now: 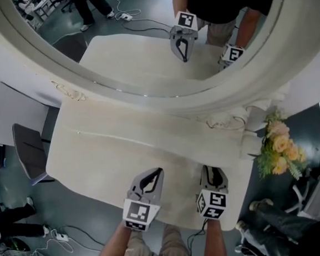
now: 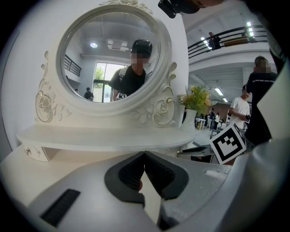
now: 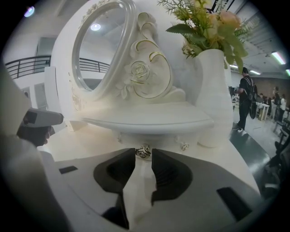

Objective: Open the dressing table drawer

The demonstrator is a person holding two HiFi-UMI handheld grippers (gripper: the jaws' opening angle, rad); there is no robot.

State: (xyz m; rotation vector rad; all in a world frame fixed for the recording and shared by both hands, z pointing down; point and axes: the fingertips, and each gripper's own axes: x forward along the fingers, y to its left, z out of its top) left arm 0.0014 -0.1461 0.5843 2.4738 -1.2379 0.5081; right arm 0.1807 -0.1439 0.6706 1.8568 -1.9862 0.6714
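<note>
White dressing table (image 1: 109, 148) w/ big oval mirror (image 1: 141, 37) at the back. A curved shelf (image 3: 149, 120) runs along the mirror's base. The drawer (image 3: 152, 141) sits under that shelf, below the mirror's right end, and is shut: its front lies back beneath the shelf edge. Its small metal rose-shaped knob (image 3: 143, 152) faces the person. A 2nd, similar knob (image 3: 183, 146) shows further to the right under the same shelf.

R gripper (image 3: 143, 154): fingers (image 3: 166, 173) released, narrow gap between them, tips pointed at the mirror base. In the right gripper view the knob sits right in that gap at tip level and about fills it. Can't tell if the tips touch it. In the head view the R gripper (image 1: 210, 169) is over the table's front right part, on the near side from the mirror.

L gripper (image 2: 144, 155): fingers clenched, tips pressed together, nothing between them. It's aimed at the mirror's middle, and in the head view the L gripper (image 1: 158, 172) is over the front edge, just beside the R one. Both are reflected in the mirror.

White vase (image 3: 213, 99) w/ peach and yellow flowers (image 3: 208, 22) stands at the mirror's right end, beside the carved rose scroll (image 3: 145, 68).
</note>
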